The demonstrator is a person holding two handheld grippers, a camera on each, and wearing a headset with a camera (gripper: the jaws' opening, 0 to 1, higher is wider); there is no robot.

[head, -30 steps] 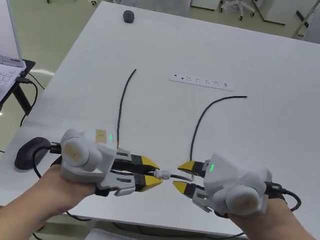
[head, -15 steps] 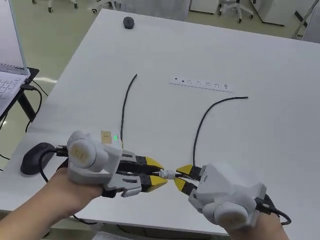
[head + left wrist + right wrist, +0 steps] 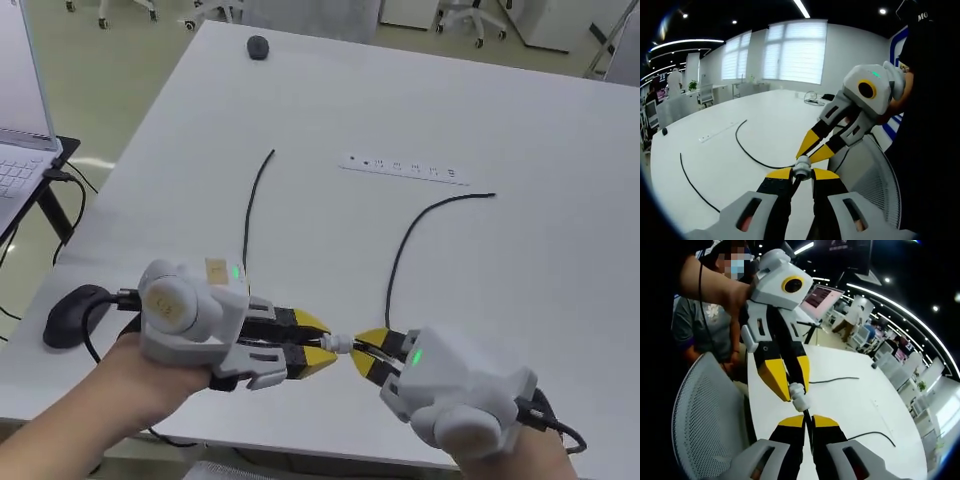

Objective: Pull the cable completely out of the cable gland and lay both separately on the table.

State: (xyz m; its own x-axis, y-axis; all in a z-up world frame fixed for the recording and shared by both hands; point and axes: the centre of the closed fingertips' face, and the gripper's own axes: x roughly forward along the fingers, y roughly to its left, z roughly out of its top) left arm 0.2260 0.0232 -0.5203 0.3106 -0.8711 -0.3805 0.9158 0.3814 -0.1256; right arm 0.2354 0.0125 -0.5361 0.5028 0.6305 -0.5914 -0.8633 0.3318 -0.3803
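A small white cable gland [image 3: 341, 345] is held above the table's near edge, with my left gripper [image 3: 322, 347] shut on it from the left. The black cable [image 3: 398, 255] leaves the gland to the right and curves away across the white table [image 3: 300, 110]. My right gripper [image 3: 366, 356] is shut on that cable right beside the gland. In the left gripper view the gland [image 3: 801, 167] sits between my left gripper's [image 3: 802, 174] yellow tips, and the right gripper [image 3: 816, 148] meets it from above. In the right gripper view the cable passes between my right gripper's [image 3: 809, 421] tips, with the gland [image 3: 797, 395] just ahead.
A second loose black cable [image 3: 247, 218] lies to the left. A white power strip [image 3: 400, 167] lies mid-table and a dark mouse [image 3: 258, 45] sits at the far end. A black device [image 3: 65, 312] rests at the left edge; a laptop [image 3: 20, 140] stands beyond it.
My right gripper has moved left up to the gland and its jaws have gone from spread to shut on the cable. The left gripper has kept the gland almost still.
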